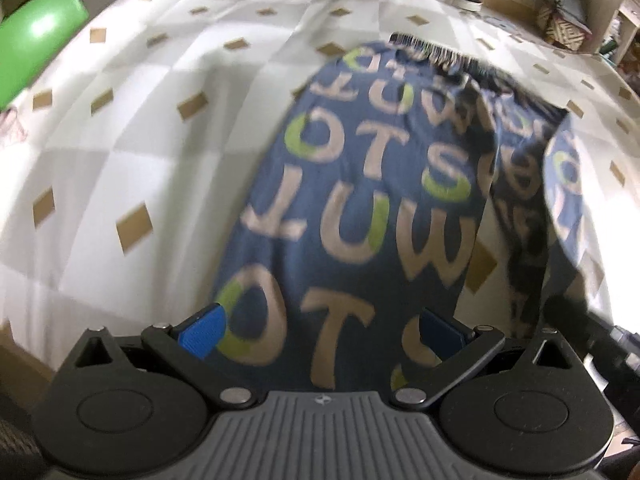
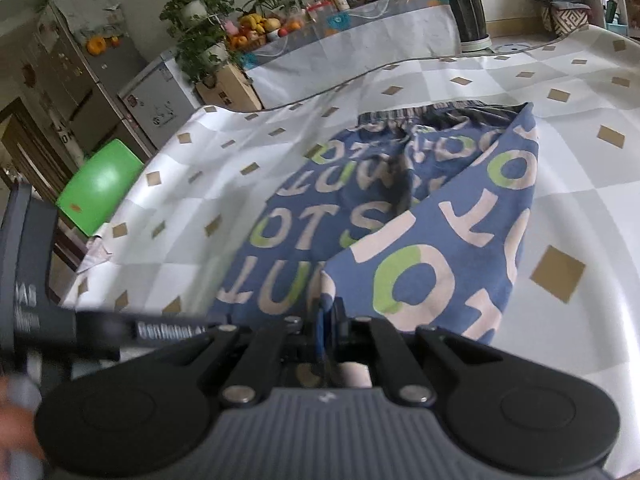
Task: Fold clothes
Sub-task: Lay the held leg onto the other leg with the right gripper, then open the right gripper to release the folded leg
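Observation:
A pair of blue trousers (image 1: 360, 200) printed with large beige and green letters lies on the table, its dark elastic waistband (image 1: 448, 56) at the far end. My left gripper (image 1: 324, 332) is open, its blue pads (image 1: 204, 332) standing either side of the near end of one leg. In the right wrist view the trousers (image 2: 432, 248) show with the right leg lifted and twisted off the cloth. My right gripper (image 2: 326, 328) is shut on that leg's hem. The left gripper's body (image 2: 28, 280) shows at the left edge.
A white tablecloth (image 1: 140, 140) with grey checks and tan diamonds covers the table. A green stool (image 2: 100, 184) stands past its left edge. Beyond the far edge stand a fridge, potted plants and a second table (image 2: 340, 40) with fruit.

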Motion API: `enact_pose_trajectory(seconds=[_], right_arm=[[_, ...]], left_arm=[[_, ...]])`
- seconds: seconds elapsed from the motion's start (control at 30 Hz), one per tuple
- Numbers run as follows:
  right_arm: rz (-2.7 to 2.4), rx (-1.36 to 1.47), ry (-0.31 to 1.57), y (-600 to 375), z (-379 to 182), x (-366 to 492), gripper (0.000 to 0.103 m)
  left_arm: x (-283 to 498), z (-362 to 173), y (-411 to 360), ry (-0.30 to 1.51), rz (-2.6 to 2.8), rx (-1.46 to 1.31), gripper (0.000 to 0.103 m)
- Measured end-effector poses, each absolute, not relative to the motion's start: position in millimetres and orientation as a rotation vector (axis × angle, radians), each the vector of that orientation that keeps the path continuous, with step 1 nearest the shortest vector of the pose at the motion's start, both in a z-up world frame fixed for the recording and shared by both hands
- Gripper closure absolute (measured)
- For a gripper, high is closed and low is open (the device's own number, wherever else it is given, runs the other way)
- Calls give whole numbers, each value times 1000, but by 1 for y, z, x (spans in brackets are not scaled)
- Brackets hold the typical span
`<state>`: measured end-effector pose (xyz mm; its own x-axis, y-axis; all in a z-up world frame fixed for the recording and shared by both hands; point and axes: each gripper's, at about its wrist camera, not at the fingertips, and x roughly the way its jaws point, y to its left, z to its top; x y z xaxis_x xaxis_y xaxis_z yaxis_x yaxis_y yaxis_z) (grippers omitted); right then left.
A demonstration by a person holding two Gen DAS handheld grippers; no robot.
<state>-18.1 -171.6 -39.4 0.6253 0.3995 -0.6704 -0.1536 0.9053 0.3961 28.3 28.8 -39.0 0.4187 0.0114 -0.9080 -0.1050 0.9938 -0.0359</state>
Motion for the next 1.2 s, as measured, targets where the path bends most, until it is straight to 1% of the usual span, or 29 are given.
enact_pose_trajectory(seconds=[0.2,0.47,0.57,0.77,0.9,0.93,0.97,1.0,1.1,1.2], right_arm=[[368,366,819,-162,-28,-18,100],[475,353,798,-130,-8,-19,100],[527,348,797,-113,-2,-20,100],[617,316,855,-76,-14,-21,100],[624,228,913,-58,-34,-24,92],[617,220,924,-58,-38,-25,81],[610,215,934,-59,-40,-25,75],[603,209,944,-61,-43,-26,72],[569,172,949,-71,-43,-26,69],[523,148,944,-81,-38,-21,64]], left_arm=[[41,-13,54,1088,57,-91,0],[38,-15,88,1070,144,-268,0],[37,-6,91,1024,153,-266,0],[35,2,102,976,176,-287,0],[37,-5,104,1008,171,-317,0],[38,-7,103,1016,170,-320,0],[38,-9,103,1023,168,-324,0],[38,-11,101,1031,165,-323,0],[39,-14,95,1042,149,-310,0],[41,-16,88,1053,134,-295,0]])
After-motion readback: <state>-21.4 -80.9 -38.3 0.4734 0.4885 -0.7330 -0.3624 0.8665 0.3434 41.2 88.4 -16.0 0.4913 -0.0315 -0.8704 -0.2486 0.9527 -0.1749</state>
